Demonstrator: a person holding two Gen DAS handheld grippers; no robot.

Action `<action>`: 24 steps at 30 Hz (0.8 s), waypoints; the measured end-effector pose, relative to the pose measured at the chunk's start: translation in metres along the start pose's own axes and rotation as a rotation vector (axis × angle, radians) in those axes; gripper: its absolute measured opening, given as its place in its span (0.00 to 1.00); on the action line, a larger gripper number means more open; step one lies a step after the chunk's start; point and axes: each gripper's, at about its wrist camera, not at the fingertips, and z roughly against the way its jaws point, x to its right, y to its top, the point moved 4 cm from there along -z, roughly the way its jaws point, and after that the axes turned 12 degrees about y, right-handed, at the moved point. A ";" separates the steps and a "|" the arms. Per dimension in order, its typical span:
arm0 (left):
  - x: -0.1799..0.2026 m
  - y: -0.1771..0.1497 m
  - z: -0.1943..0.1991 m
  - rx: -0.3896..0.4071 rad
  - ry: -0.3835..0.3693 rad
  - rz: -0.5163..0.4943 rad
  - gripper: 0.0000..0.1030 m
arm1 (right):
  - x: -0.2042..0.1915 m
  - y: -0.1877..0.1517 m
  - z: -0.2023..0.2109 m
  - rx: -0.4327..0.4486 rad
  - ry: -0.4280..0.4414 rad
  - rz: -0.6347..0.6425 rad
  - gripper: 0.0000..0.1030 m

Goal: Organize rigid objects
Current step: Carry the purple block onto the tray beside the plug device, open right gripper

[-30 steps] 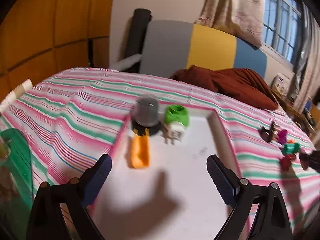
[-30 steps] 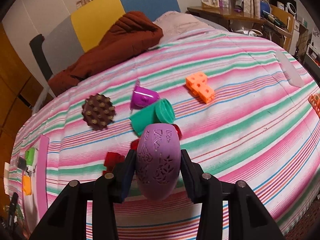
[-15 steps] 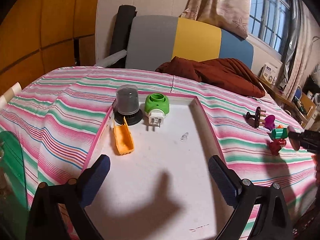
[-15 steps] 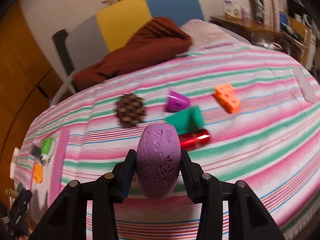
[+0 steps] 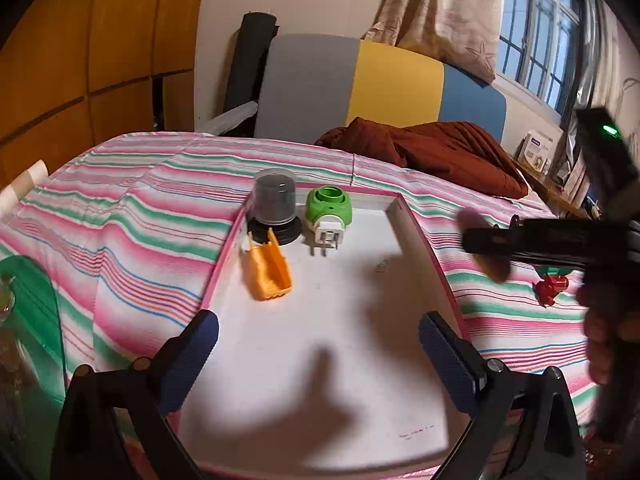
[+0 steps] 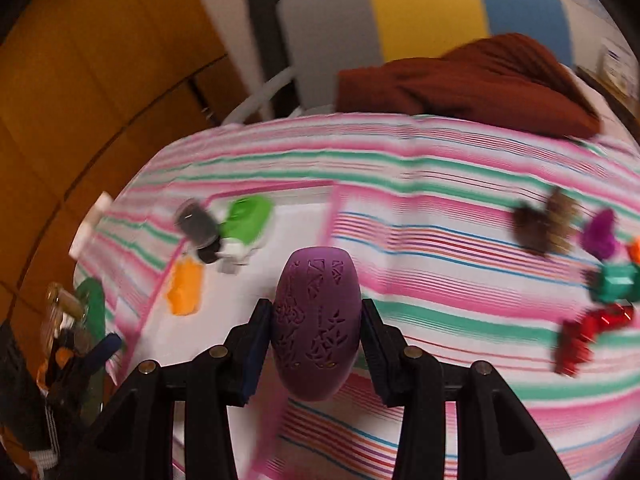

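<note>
A white tray with a pink rim [image 5: 416, 232] lies on the striped bedspread. At its far end stand a grey-capped jar [image 5: 275, 204], a green plug-in device [image 5: 328, 210] and an orange piece [image 5: 267, 270]. My left gripper [image 5: 318, 332] hangs open over the tray's near end with nothing between its fingers. My right gripper [image 6: 316, 312] is shut on a purple carved egg [image 6: 318, 320], above the right part of the tray [image 6: 288, 232]. In the left wrist view the right gripper [image 5: 472, 236] comes in from the right, blurred.
Loose toys lie on the bed right of the tray: a brown studded disc [image 6: 540, 224], a magenta cup [image 6: 600, 236], a teal cylinder [image 6: 616, 280] and a red piece [image 6: 588, 332]. A brown blanket [image 5: 440, 148] lies at the bed's head. A green translucent thing [image 5: 36, 300] is at the left.
My right gripper has swung left with the purple egg, from over the loose toys to over the tray, and has come into the left wrist view. The left gripper has hardly moved.
</note>
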 end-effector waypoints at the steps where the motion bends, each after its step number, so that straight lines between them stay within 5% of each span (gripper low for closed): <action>1: -0.003 0.000 0.001 -0.002 0.000 0.004 0.98 | -0.007 0.003 -0.009 -0.012 0.003 0.008 0.42; 12: -0.032 -0.007 0.009 -0.016 0.001 0.051 0.99 | -0.026 0.038 -0.090 -0.126 -0.153 0.095 0.42; 18: -0.042 -0.009 0.006 -0.039 0.001 0.089 0.99 | -0.011 0.054 -0.106 -0.095 -0.266 0.093 0.42; 24: -0.042 -0.009 0.004 -0.043 0.004 0.104 0.99 | -0.007 0.066 -0.090 -0.016 -0.267 0.066 0.44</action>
